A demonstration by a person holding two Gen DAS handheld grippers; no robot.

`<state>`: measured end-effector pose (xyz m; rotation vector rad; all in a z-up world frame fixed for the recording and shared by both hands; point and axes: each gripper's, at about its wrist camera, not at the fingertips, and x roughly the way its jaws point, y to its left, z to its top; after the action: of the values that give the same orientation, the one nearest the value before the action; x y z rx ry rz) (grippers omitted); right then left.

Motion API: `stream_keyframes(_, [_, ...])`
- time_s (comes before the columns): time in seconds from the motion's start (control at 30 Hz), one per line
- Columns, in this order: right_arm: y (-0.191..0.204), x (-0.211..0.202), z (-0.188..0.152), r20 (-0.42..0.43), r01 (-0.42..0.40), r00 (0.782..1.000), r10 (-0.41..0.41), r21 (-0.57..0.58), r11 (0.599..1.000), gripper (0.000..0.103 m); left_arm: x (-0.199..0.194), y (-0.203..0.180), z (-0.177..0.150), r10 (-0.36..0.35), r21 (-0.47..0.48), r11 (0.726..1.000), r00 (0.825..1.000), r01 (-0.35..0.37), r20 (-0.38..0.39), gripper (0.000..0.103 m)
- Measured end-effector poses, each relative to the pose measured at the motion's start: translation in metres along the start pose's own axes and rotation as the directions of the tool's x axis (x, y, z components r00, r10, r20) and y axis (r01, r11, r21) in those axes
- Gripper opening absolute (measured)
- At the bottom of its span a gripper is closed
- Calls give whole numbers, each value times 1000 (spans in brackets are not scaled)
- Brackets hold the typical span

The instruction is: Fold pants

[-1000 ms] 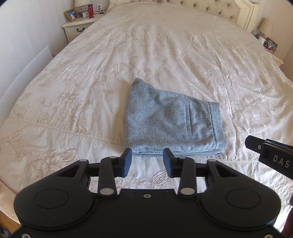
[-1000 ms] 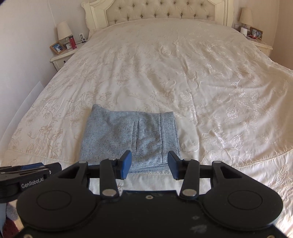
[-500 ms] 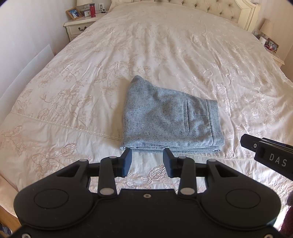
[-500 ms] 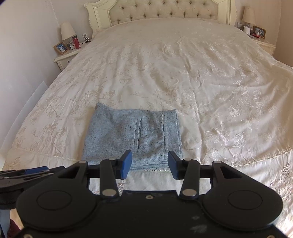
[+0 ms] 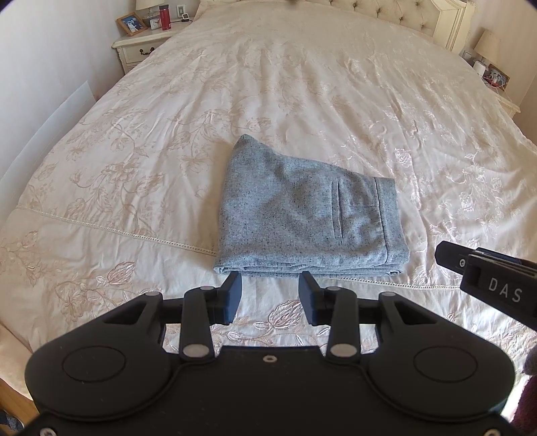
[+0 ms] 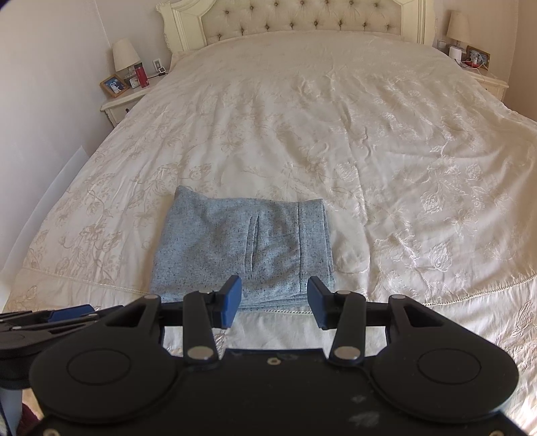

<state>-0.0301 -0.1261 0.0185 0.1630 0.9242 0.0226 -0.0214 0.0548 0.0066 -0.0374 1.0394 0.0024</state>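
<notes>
Grey flecked pants (image 5: 303, 214) lie folded into a compact stack near the foot of the bed, waistband and a slit pocket on top; the same pants (image 6: 245, 248) show in the right wrist view. My left gripper (image 5: 270, 288) hovers open just short of the stack's near edge, nothing between its fingers. My right gripper (image 6: 273, 293) is also open, above the near edge of the pants, holding nothing. Part of the right gripper (image 5: 486, 281) shows at the right of the left wrist view, and the left gripper (image 6: 57, 318) shows at the lower left of the right wrist view.
A cream embroidered bedspread (image 6: 335, 134) covers the wide bed, with a tufted headboard (image 6: 295, 20) at the far end. A nightstand (image 6: 124, 100) with lamp, photo frame and red bottle stands at the left, another nightstand (image 6: 486, 80) at the right. A wall (image 5: 40, 67) runs along the left.
Both views have tilted up slightly, so the pants sit a little lower and farther from the fingertips in the left wrist view. Neither gripper's jaws have moved.
</notes>
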Motion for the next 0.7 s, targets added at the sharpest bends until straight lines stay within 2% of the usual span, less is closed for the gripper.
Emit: stream_keyframes(0.7, [1,5,-1,-9,-14,1000,14,-9,1000,47,7,-1,0,-5,12,1000,1000,5,-16,47])
